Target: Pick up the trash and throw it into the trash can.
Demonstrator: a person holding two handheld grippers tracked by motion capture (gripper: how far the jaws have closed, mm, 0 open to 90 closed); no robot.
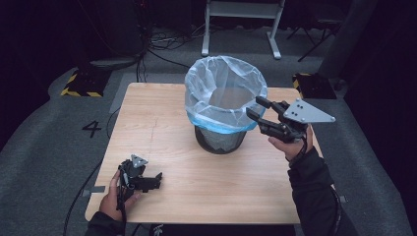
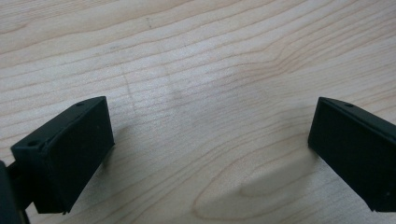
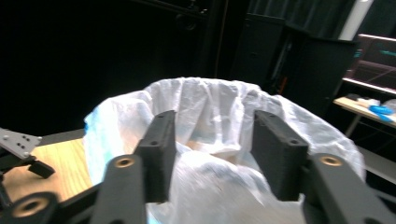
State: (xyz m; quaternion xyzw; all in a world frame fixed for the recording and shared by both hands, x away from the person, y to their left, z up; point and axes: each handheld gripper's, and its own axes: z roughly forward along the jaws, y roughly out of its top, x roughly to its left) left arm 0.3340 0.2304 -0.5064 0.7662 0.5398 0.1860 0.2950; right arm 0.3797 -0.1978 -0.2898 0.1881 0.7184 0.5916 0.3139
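Nearest, the left gripper [image 1: 156,178] rests low on the pale wood bench [image 1: 162,123], jaws spread wide over bare grain. Farther in, the right gripper [image 1: 256,109], jaws parted and holding nothing, hovers at the rim of a black mesh bin [image 1: 219,139] lined with a translucent bag [image 1: 216,83]. Beyond lie grey carpet [image 1: 44,132], cables and a white stand [image 1: 243,22] in a dark room.

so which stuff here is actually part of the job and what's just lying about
In play, judging by the right hand's approach:
- black mesh waste bin
- its translucent white plastic liner with a blue hem
- right hand-held gripper, open at the liner's rim
- left hand-held gripper, open, low over the wooden table

Just lying about:
- white metal frame on the floor behind
- yellow-and-black striped floor blocks
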